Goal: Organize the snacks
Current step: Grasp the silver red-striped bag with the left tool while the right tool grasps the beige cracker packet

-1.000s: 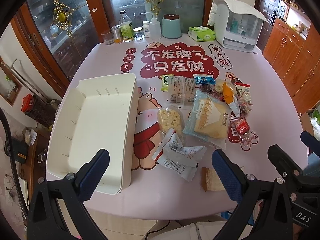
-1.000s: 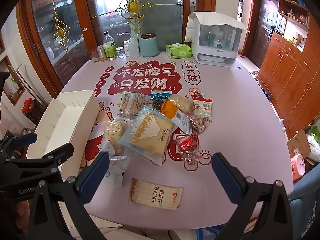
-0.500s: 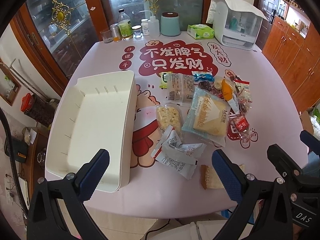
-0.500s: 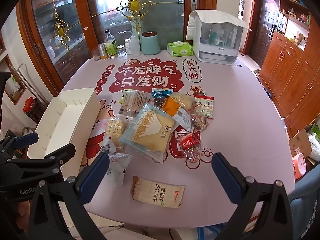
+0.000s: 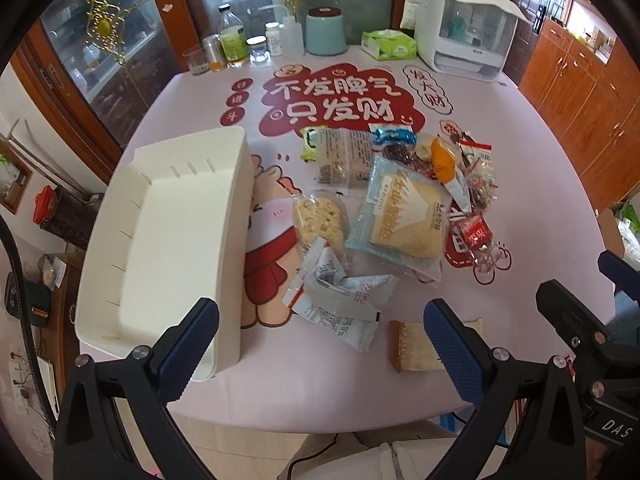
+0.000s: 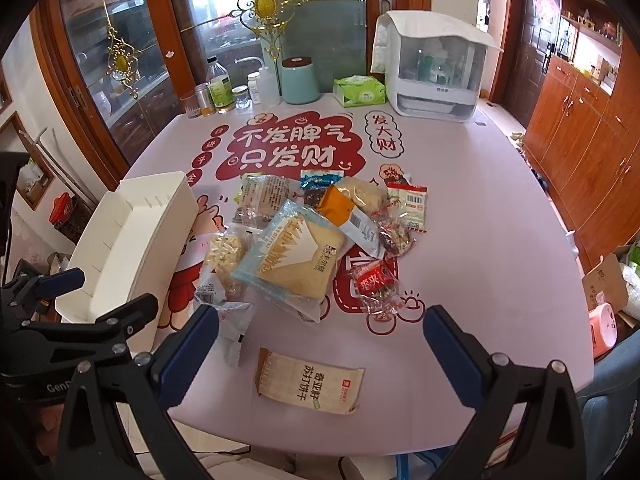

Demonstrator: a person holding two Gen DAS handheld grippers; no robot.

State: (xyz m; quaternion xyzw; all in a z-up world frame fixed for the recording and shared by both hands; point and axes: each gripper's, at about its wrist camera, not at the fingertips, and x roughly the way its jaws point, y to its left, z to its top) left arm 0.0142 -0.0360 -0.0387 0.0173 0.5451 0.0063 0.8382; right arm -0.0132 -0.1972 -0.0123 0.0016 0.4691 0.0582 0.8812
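Both tongs, left [image 5: 320, 348] and right [image 6: 320, 348], spread wide and empty, have edged in over the near edge, snacks [image 5: 400, 216] still piled right of the bare tray [image 5: 176, 236] — nothing sorted yet.

The scene is viewed from two fisheye cameras held at the near edge of the table [image 5: 540, 208], both faced forward and tilted down across it toward the glass doors [image 6: 320, 12]. The left view is set nearer the white bin [image 5: 172, 236]; the right view is set further right, over the cracker packet [image 6: 310, 384]. The snack pile [image 5: 400, 208] is shared by both.
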